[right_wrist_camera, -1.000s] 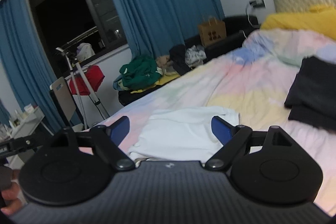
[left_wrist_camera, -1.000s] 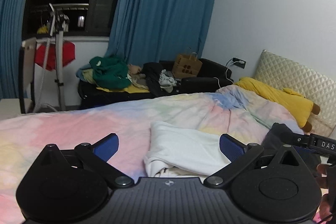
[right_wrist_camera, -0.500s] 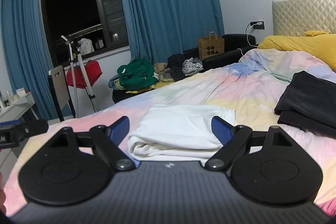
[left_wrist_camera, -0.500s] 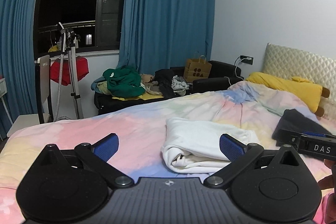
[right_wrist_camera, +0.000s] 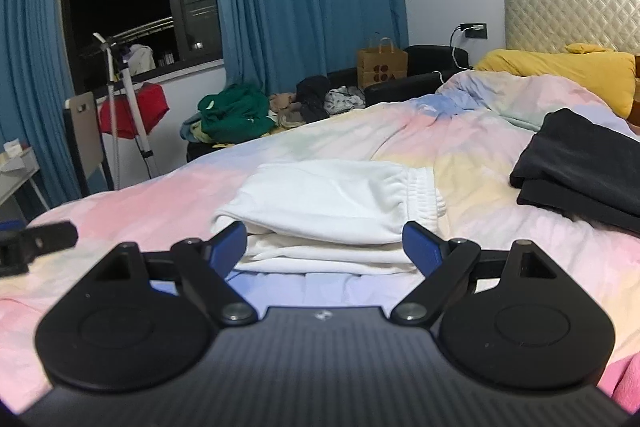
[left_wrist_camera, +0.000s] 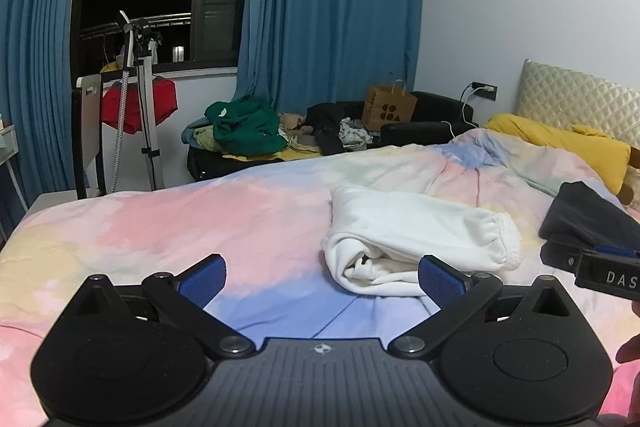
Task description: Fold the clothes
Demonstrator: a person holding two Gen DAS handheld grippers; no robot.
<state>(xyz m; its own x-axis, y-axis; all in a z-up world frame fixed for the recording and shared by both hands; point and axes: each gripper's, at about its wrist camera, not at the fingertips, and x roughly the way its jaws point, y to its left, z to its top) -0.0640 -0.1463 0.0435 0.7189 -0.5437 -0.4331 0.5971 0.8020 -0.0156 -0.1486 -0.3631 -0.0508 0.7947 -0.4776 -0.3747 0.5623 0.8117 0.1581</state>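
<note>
White pants (right_wrist_camera: 332, 203) lie folded on the bed (left_wrist_camera: 180, 227), just ahead of both claws
Soft, light, floppy fleece, likely to slump; left claw (left_wrist_camera: 320, 277) and right claw (right_wrist_camera: 326, 245) gape empty, so pinch the thick folded edge nearest the right claw

Bed (left_wrist_camera: 260, 211) carries everything here, covered in a pastel tie-dye duvet (right_wrist_camera: 472, 155), pink/blue/yellow patches, rumpled toward the headboard end. Lying on it:
- white garment (left_wrist_camera: 416, 235), folded into a thick bundle near the middle, gathered elastic edge on its right side, layers showing at the near edge.
- dark clothes (right_wrist_camera: 580, 167), folded flat stack, well apart to the right of the white one, closer to the headboard.
- yellow pillow (right_wrist_camera: 560, 71) at the head end, against the quilted headboard (right_wrist_camera: 572, 15).

White bundle and dark stack don't touch; bare duvet between them. Near-left part of the duvet lies flat.
</note>
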